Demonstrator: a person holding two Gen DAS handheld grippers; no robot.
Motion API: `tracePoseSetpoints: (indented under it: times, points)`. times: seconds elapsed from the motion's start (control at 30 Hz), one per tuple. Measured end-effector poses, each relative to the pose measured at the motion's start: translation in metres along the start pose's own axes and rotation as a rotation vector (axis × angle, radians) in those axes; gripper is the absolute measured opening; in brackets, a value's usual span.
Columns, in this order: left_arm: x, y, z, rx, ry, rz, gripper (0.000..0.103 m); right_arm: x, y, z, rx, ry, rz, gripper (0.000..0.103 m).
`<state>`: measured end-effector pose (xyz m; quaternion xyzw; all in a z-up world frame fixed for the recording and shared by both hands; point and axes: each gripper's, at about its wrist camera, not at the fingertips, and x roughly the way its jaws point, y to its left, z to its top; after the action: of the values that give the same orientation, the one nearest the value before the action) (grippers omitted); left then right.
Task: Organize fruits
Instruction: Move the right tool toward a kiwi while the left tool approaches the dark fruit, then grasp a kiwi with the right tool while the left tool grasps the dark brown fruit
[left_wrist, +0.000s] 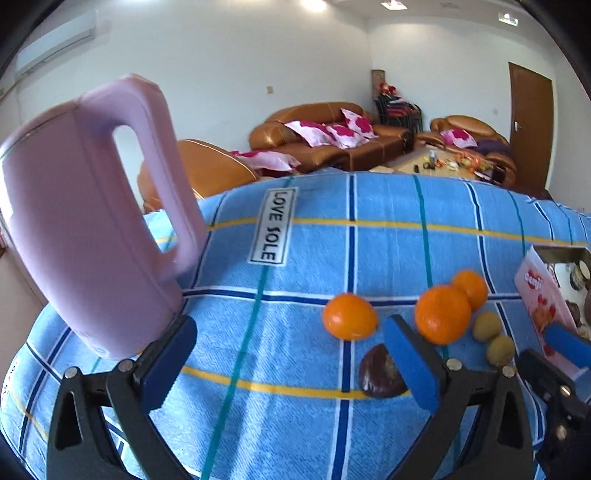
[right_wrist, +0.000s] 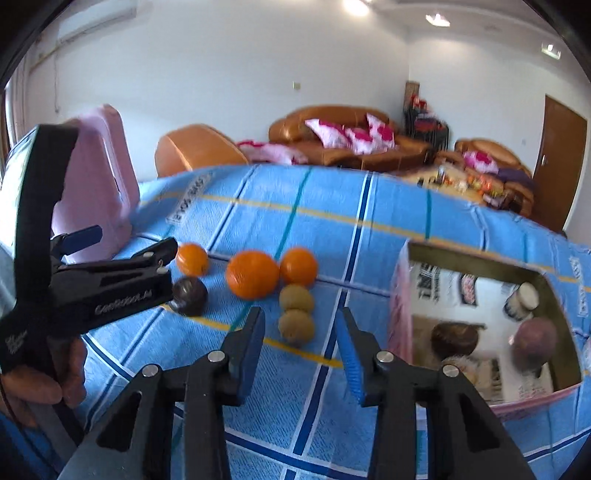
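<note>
Little of the sorting looks done: three oranges (right_wrist: 252, 274), two kiwis (right_wrist: 296, 324) and a dark fruit (right_wrist: 190, 291) lie loose on the blue checked desk cloth (right_wrist: 258, 221), left of the open pink box (right_wrist: 400, 295), which already holds some items; the right gripper (right_wrist: 300, 354) hovers near the kiwis, jaws partly apart and empty. The left gripper (left_wrist: 291, 365) gapes wide, holding nothing, beside a pink jug (left_wrist: 92, 221).

Right tool (right_wrist: 300, 354) agape — kiwis (right_wrist: 296, 325) ahead

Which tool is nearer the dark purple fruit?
Left. The left tool has the purple fruit beside its right finger; the right tool sits nearer the kiwis.
</note>
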<state>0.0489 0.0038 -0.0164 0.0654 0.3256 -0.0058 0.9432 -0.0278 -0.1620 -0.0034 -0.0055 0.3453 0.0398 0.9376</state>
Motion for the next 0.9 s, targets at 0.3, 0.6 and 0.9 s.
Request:
tracePoseSetpoints:
  times: [0.3,0.6,0.9]
  points:
    - [-0.003,0.001,0.001,0.007,0.016,-0.036,0.103,0.03,0.007,0.006,-0.025,0.095,0.027,0.042]
    - [-0.002,0.017,0.007,-0.026,0.021,-0.038,0.103,0.051,0.008,0.011,-0.011,0.191,0.031,0.028]
    - [-0.003,0.033,0.011,-0.081,0.018,-0.086,0.103,0.024,0.003,0.004,0.035,0.092,0.118,0.027]
